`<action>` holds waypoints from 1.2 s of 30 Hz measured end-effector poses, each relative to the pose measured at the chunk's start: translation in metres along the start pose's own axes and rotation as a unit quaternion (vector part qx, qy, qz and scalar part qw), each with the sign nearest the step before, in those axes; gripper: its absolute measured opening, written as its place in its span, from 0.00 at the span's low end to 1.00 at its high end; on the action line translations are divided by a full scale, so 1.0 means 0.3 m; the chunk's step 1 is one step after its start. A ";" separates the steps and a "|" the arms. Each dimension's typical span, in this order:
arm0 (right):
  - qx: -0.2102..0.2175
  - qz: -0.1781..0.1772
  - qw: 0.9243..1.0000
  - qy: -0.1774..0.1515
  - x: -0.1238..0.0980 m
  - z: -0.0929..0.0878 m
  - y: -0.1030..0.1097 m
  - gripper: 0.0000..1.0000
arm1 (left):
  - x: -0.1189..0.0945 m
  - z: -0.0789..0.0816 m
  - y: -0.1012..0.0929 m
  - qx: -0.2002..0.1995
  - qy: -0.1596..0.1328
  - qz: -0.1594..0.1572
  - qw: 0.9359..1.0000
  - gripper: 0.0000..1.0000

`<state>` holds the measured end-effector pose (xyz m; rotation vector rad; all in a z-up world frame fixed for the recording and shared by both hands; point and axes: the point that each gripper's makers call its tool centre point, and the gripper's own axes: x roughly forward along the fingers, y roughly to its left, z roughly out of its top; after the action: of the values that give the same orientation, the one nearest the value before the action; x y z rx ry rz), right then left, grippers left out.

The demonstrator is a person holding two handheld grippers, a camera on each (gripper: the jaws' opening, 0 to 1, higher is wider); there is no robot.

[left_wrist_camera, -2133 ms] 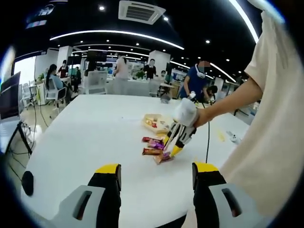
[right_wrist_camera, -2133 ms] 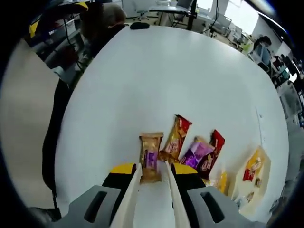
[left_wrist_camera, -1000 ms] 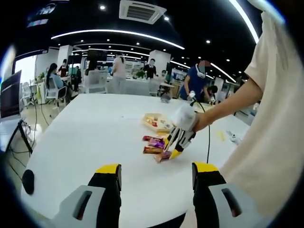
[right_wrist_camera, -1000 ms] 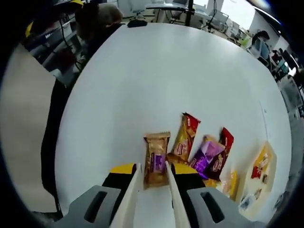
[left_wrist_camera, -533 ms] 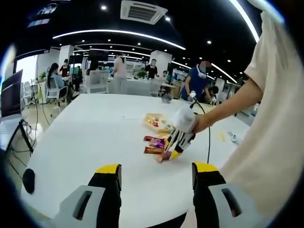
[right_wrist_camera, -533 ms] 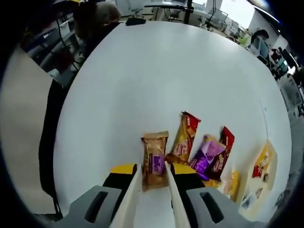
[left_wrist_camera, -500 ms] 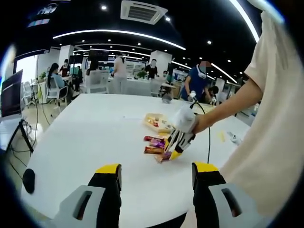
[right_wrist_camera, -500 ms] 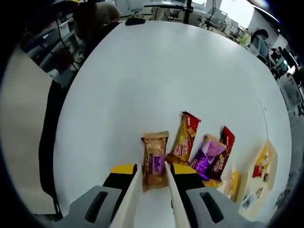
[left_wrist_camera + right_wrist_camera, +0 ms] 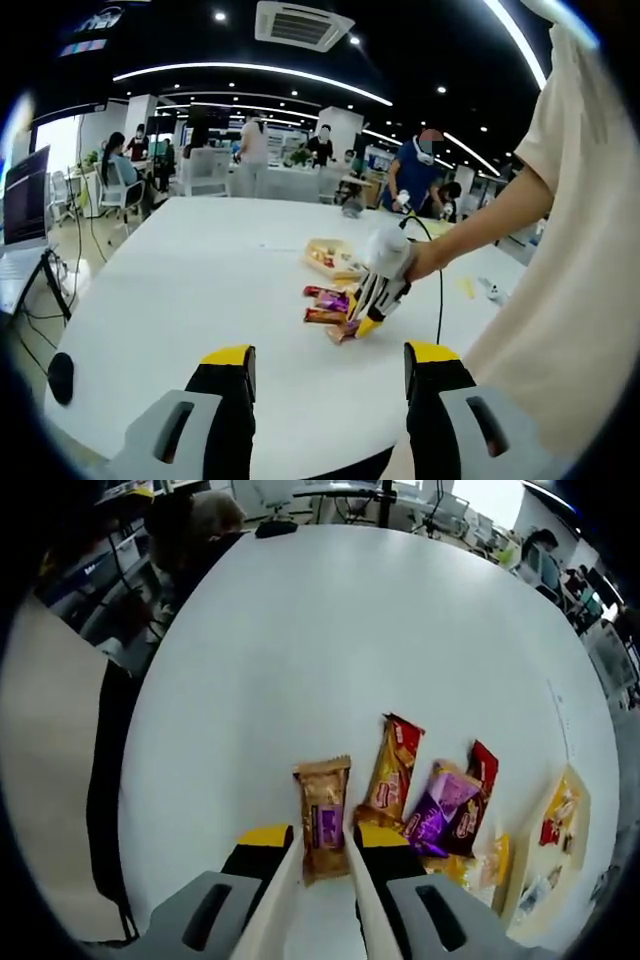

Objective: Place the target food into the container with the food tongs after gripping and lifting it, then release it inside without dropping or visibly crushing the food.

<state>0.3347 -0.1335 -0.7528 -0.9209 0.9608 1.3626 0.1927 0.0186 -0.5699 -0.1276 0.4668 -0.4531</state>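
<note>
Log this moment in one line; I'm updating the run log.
right claw: tongs shut on brown snack packet | left claw: open, idle | container: not reached

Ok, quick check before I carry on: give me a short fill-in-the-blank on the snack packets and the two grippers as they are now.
1. The right gripper's cream tongs straddle the tan packet with the ____ label.
2. The red-and-gold packet lies between that packet and the ____ packet.
3. All packets rest on the round ____ table.
4. The left gripper holds ____.

Missing words: purple; purple; white; nothing
</note>
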 end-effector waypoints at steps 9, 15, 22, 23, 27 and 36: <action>0.007 -0.004 1.000 -0.019 -0.026 0.027 -0.003 0.23 | -0.001 -0.001 0.002 0.002 0.001 0.000 1.000 0.60; 0.005 -0.009 1.000 -0.028 -0.049 0.046 -0.007 0.23 | 0.004 0.006 -0.005 0.005 -0.001 -0.004 1.000 0.60; 0.003 -0.017 0.999 -0.038 -0.079 0.069 -0.016 0.23 | 0.006 0.010 -0.010 0.007 -0.003 -0.008 1.000 0.60; 0.000 -0.020 0.999 -0.040 -0.090 0.076 -0.020 0.23 | 0.006 0.010 -0.010 0.007 -0.003 -0.008 1.000 0.60; 0.000 -0.028 0.999 -0.045 -0.112 0.083 -0.033 0.23 | 0.009 0.017 -0.015 0.012 -0.006 -0.013 1.000 0.60; 0.003 -0.050 0.997 -0.051 -0.174 0.082 -0.081 0.24 | 0.023 0.034 -0.025 0.021 -0.010 -0.024 0.999 0.60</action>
<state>0.3604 -0.1291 -0.6960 -0.8758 0.8294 1.3086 0.1999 0.0091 -0.5618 -0.1031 0.4349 -0.5076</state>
